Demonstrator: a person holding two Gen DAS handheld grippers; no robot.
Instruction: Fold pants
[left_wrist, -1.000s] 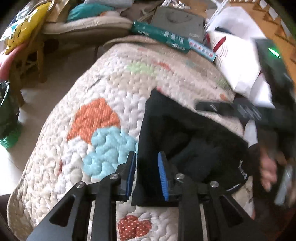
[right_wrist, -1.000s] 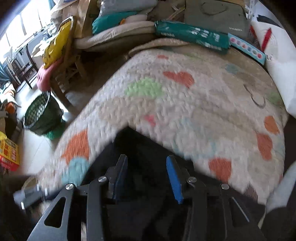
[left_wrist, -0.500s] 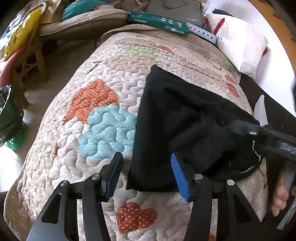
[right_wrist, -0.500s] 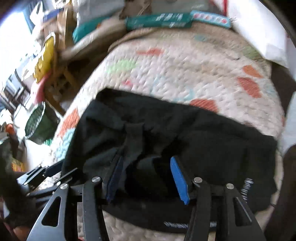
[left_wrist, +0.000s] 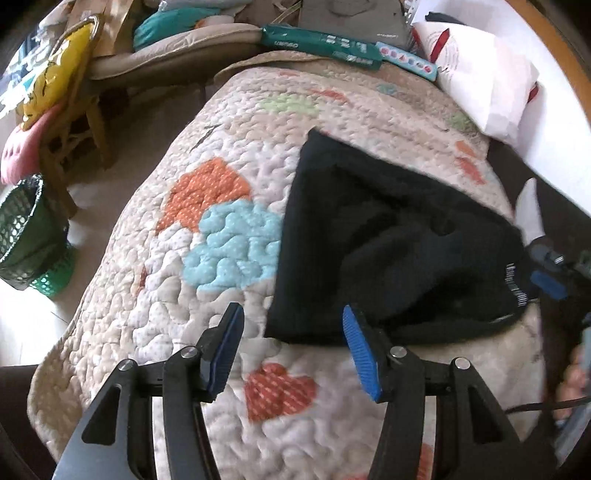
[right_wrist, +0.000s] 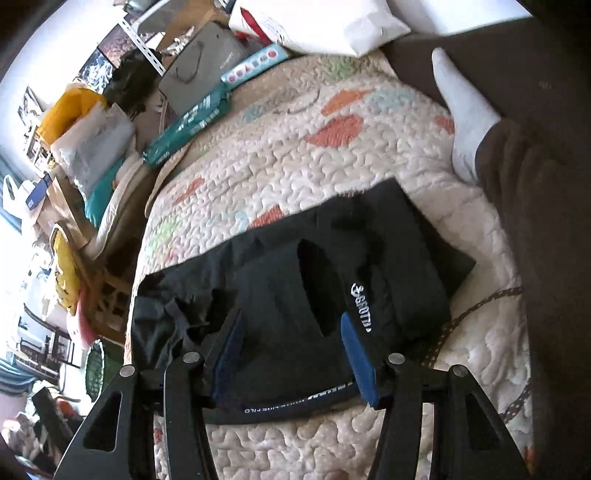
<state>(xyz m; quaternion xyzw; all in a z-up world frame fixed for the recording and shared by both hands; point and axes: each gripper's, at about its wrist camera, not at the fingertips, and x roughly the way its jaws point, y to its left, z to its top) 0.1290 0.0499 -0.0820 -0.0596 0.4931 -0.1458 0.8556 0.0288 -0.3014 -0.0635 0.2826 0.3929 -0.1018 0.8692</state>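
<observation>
I see a quilted bedspread (left_wrist: 229, 236) with orange, blue and green heart patches covering the bed. At its far edge lies a long teal package (left_wrist: 321, 46), a slim pale blue box (left_wrist: 406, 62) just beside it, and a grey paper bag (right_wrist: 207, 68) behind. A white pillow (left_wrist: 484, 81) sits at the far right corner. On the floor to the left I spot a green mesh basket (left_wrist: 26, 236), with a wooden chair (left_wrist: 77, 125) carrying a yellow bag (left_wrist: 55, 74). A white sock (right_wrist: 465, 110) rests on the quilt's right edge.
</observation>
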